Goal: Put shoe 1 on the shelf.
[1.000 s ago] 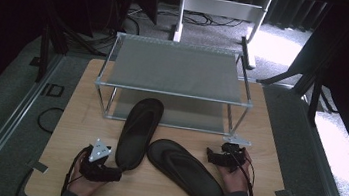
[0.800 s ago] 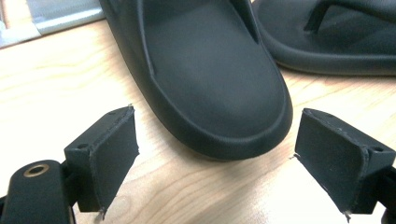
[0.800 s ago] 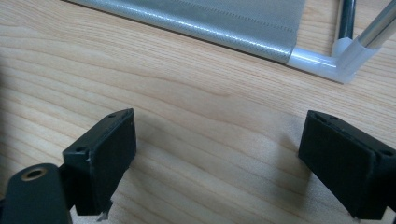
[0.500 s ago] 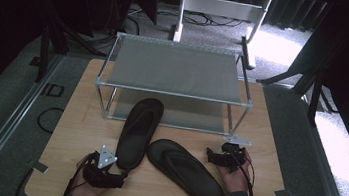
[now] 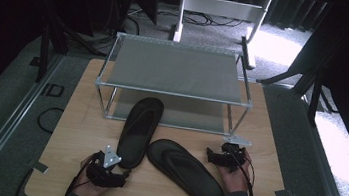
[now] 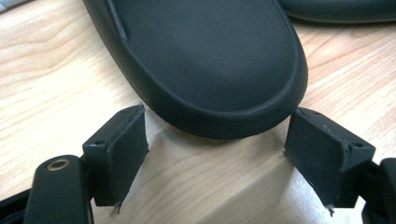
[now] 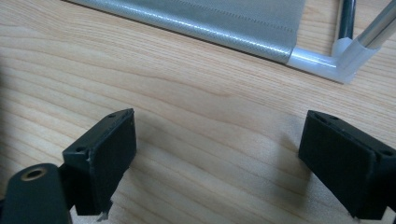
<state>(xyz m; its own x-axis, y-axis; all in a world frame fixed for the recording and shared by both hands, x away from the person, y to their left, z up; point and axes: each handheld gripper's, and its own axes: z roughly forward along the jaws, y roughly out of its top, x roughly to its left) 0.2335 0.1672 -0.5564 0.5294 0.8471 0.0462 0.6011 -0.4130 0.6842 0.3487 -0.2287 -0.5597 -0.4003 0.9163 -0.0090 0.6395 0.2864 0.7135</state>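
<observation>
Two black sandals on wooden table point(image 5: 72, 131), dark room with cables behind; two-tier mesh rack point(image 5: 176, 70) at back; left sandal point(image 5: 139, 131) heel just reaching between left gripper point(image 5: 120, 176) jaws, spread, just closing; right gripper point(image 5: 213, 157) spread beside right sandal point(image 5: 186, 172)

Dim high view with dark surroundings and window glare at right; both gripper views bright, sharp.

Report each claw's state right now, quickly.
Left claw: open, jaws just been closing, either side of the heel of the black rubber flip-flop sandal, pads not yet pressing it.
Right claw: open, holding nothing, over the light wooden table.
</observation>
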